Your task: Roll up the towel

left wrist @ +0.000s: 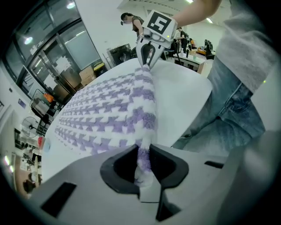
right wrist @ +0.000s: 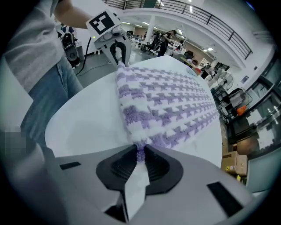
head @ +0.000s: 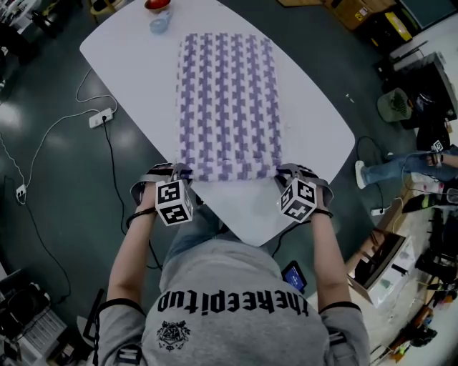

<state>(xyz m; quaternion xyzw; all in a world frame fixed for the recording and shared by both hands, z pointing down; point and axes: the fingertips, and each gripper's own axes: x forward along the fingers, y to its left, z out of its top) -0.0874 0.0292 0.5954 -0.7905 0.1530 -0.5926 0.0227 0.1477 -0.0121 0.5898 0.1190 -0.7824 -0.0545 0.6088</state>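
A purple-and-white houndstooth towel point(head: 227, 104) lies spread flat on the white table point(head: 315, 121), its long side running away from me. My left gripper point(head: 179, 171) is shut on the towel's near left corner point(left wrist: 142, 154); the cloth is pinched between its dark pads. At the near right corner point(right wrist: 140, 151) my right gripper point(head: 284, 174) is shut on the towel in the same way. The near edge of the towel point(right wrist: 127, 103) is slightly raised between the two grippers. Each gripper shows in the other's view, the right gripper point(left wrist: 148, 61) and the left gripper point(right wrist: 117, 55).
A red object point(head: 157, 4) and a small bluish cup point(head: 160, 23) stand at the table's far left end. A power strip with white cables point(head: 100, 117) lies on the floor to the left. Boxes and a seated person point(head: 411, 161) are at the right.
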